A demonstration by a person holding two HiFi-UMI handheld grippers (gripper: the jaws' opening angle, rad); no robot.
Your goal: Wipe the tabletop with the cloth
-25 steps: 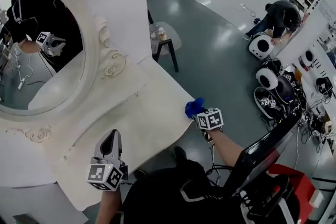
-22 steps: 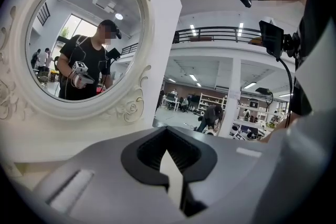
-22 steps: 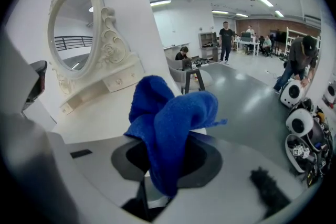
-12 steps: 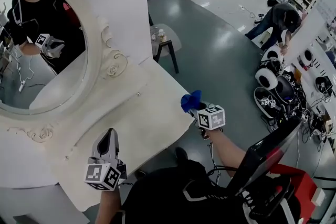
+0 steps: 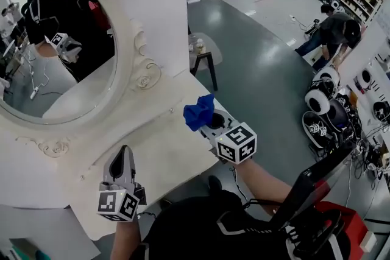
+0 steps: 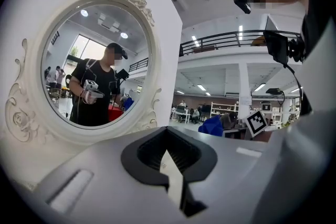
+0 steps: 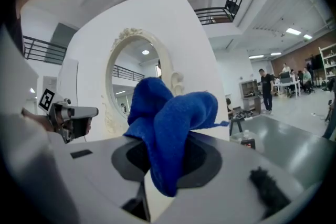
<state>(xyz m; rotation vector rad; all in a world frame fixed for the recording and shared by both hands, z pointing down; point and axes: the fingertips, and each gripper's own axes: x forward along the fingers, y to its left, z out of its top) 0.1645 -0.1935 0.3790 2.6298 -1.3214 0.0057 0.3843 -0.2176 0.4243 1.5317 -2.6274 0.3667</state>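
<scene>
Gripping a crumpled blue terry cloth (image 5: 198, 111), the right gripper (image 5: 209, 122) had its jaws clamped on the bunched fabric, which stuck up above them. It was out in front of the oval mirror in its ornate cream frame (image 5: 129, 49), toward that mirror's right side. From where I stood the cloth looked lifted just clear of the cream-painted tabletop (image 5: 164, 146) below the mirror, though I couldn't swear to a gap. The left gripper (image 5: 124, 158) hung low before the mirror's left half, jaws pressed together on nothing. No streak showed on the surface, so I judged the wiping hardly begun, the whole top left to cover.
</scene>
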